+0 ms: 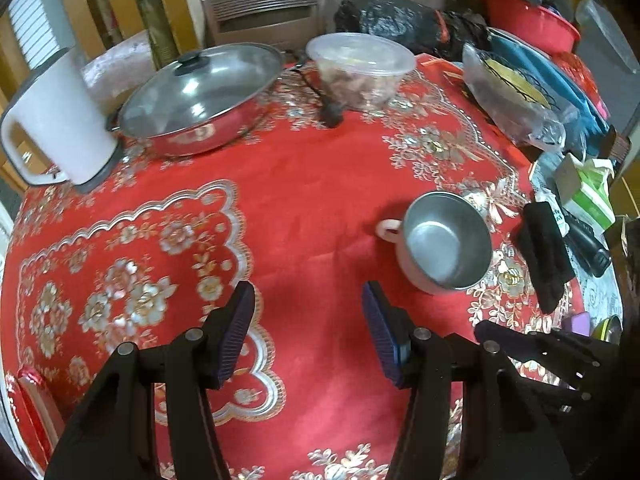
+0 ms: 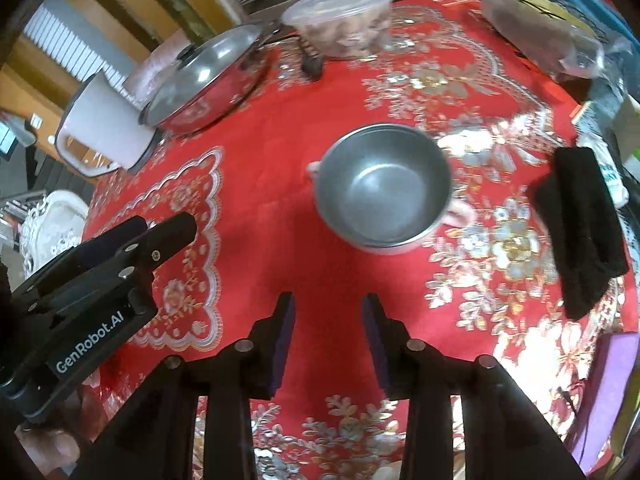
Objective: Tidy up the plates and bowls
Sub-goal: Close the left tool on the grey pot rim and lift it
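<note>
Counter point(image 1: 312, 184): covered by a red cloth with silver and gold floral borders; wooden slats and a white louvred panel behind it.

Far edge, left wrist view: white jug point(image 1: 60, 120) at 10 o'clock; lidded steel pan point(image 1: 196, 96) just beside it at 11 o'clock; clear lidded plastic tub point(image 1: 360, 68) at 12 o'clock; black bags and a red basin point(image 1: 532, 20) at 1 o'clock. Right edge: folded black cloth point(image 1: 544, 256) and a green-and-white carton point(image 1: 592, 196) at 3 o'clock.

Steel bowl point(image 1: 444, 240): upright, empty, pale outside with small pink side handles, on the cloth right of centre.

Left gripper point(image 1: 308, 332): held wide, holding nothing, over bare cloth; bowl at its 1 o'clock, near but apart.

Right gripper point(image 2: 328, 340): narrower gap, holding nothing; in its own view the bowl point(image 2: 384, 188) lies at 12 o'clock, ahead of the fingertips and apart from them.
</note>
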Demonstrator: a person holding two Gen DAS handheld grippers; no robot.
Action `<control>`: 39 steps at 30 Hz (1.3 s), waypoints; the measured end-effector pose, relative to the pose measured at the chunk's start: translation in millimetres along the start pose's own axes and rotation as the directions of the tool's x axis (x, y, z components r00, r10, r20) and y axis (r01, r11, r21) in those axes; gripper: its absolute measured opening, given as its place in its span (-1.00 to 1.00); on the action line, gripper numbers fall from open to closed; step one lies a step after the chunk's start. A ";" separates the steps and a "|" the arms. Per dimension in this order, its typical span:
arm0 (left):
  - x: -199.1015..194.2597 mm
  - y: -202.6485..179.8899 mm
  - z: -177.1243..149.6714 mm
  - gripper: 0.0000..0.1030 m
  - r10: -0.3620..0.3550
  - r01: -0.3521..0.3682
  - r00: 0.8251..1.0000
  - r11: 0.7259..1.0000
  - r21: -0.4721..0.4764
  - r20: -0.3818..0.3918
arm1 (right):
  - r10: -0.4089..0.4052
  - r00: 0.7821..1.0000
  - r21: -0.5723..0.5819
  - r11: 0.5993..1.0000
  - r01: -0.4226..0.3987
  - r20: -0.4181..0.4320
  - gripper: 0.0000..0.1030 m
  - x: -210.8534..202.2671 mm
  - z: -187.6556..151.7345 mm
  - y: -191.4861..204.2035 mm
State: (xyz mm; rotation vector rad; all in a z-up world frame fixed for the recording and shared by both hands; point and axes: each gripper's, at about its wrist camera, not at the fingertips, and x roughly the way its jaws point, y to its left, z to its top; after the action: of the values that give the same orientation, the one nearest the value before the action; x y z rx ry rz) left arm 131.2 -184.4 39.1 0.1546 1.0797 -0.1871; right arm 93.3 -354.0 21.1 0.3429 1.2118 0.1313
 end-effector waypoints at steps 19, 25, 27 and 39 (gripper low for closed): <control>48.1 -21.6 24.3 0.06 -0.039 0.040 0.997 0.999 0.018 -0.072 | -0.059 0.998 0.166 0.985 0.054 0.025 -0.17 5.0 32.1 -65.5; 61.9 -27.1 34.4 0.06 -0.081 0.081 0.992 0.997 0.002 -0.095 | -0.064 0.998 0.198 0.978 0.060 0.014 -0.17 18.8 47.2 -72.5; 65.4 -30.1 37.3 0.06 -0.086 0.087 0.992 0.996 0.008 -0.097 | -0.074 0.997 0.195 0.978 0.070 0.012 -0.17 24.1 53.3 -72.2; 87.5 -39.2 34.9 0.18 -0.146 0.143 0.975 0.989 -0.025 -0.169 | -0.136 0.990 0.149 0.979 0.139 -0.026 -0.12 52.7 84.1 -82.2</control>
State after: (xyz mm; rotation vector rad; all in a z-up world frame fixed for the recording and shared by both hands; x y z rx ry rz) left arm 192.4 -236.8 -23.5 0.0812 1.2636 -0.3020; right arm 183.5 -432.4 -27.1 0.3886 1.2605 -0.0778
